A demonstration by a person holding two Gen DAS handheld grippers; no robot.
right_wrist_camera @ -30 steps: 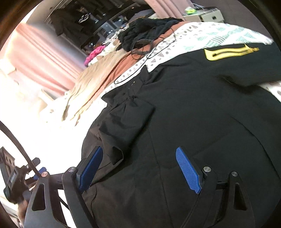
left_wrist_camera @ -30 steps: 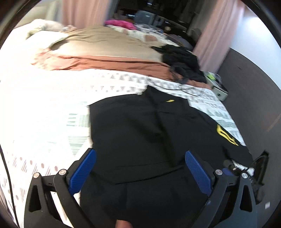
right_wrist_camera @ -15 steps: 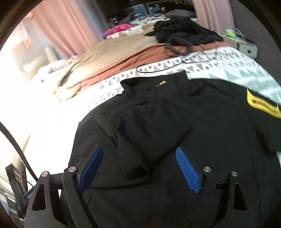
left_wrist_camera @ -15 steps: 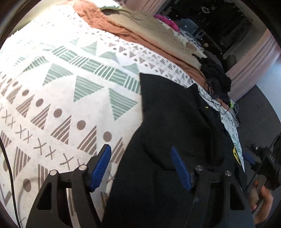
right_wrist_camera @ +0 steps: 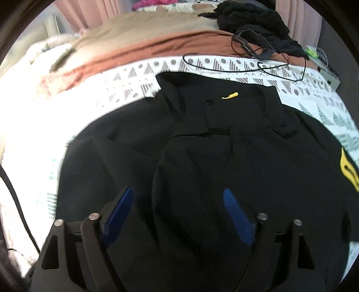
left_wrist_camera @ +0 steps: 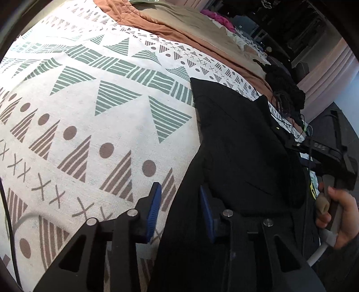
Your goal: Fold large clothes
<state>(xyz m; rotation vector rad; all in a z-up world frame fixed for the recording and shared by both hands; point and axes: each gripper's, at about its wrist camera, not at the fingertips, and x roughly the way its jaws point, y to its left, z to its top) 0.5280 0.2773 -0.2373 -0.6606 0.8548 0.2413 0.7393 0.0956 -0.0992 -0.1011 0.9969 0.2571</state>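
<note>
A large black shirt (right_wrist_camera: 224,157) with a yellow print (right_wrist_camera: 347,170) on one sleeve lies spread on the patterned bed sheet (left_wrist_camera: 89,112), one sleeve folded over its body. My left gripper (left_wrist_camera: 179,202) is low at the shirt's left edge (left_wrist_camera: 190,170), its jaws partly closed with the black cloth edge between them. My right gripper (right_wrist_camera: 177,202) is open above the middle of the shirt, holding nothing. The right tool and the hand holding it (left_wrist_camera: 336,202) show in the left wrist view.
A brown and tan blanket (right_wrist_camera: 134,45) lies across the bed behind the shirt. A pile of black clothes (right_wrist_camera: 251,20) and a thin black cable (right_wrist_camera: 246,69) sit at the back right. Pink curtains (right_wrist_camera: 89,11) hang behind.
My left gripper has swung to the shirt's left edge, dropped close to it and narrowed its jaws around the cloth. My right gripper has turned to face the collar and stays open.
</note>
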